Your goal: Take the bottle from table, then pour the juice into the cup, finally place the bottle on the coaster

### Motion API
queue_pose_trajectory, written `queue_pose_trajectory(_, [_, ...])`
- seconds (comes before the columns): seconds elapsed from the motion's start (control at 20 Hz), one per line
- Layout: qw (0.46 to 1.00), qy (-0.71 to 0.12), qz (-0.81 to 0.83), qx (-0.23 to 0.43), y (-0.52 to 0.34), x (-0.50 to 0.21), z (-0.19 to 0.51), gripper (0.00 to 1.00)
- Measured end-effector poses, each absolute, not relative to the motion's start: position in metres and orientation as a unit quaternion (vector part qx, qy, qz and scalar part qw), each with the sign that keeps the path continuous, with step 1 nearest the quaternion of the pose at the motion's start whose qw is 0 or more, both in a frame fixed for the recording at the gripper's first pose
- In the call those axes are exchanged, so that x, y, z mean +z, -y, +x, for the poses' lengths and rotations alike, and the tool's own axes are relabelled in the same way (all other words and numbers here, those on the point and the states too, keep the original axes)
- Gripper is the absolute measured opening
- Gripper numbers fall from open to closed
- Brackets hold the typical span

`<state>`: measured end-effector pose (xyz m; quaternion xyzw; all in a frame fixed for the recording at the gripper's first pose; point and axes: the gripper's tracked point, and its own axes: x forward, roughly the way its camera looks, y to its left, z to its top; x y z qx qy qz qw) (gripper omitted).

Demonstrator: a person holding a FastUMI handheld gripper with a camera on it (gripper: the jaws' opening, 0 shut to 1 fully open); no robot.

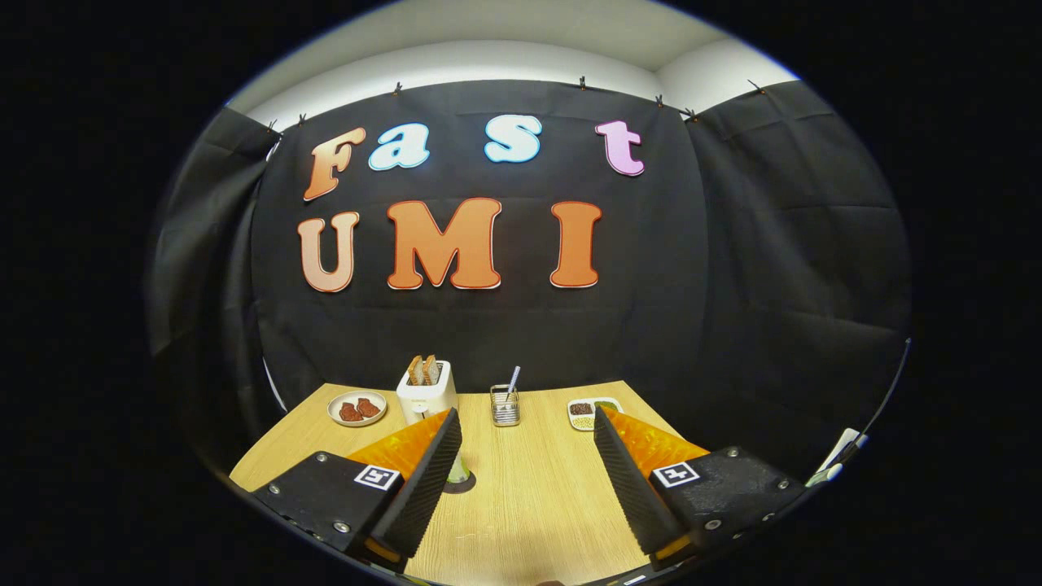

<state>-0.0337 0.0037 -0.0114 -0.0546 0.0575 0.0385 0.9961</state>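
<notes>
My gripper (pixel 527 417) is open above the wooden table (pixel 529 513), with a wide gap and nothing between its fingers. Just past the inner edge of the left finger (pixel 427 480), a dark round coaster (pixel 464 486) lies on the table. A pale, greenish object (pixel 459 469) stands on it. The finger hides most of that object, so I cannot tell whether it is the bottle or the cup.
Beyond the fingers, along the table's far edge, stand a plate of food (pixel 356 408), a white toaster (pixel 426 395) with bread slices in it, a wire holder (pixel 505 407) with a utensil, and a white divided dish (pixel 593 413). Black cloth walls close in behind and to both sides.
</notes>
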Motion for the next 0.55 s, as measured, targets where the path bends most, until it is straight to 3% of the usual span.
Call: queue_pose_trajectory(0.55, [0.996, -0.062, -0.048, 0.043, -0.0016, -0.0205, -0.0394, 0.97])
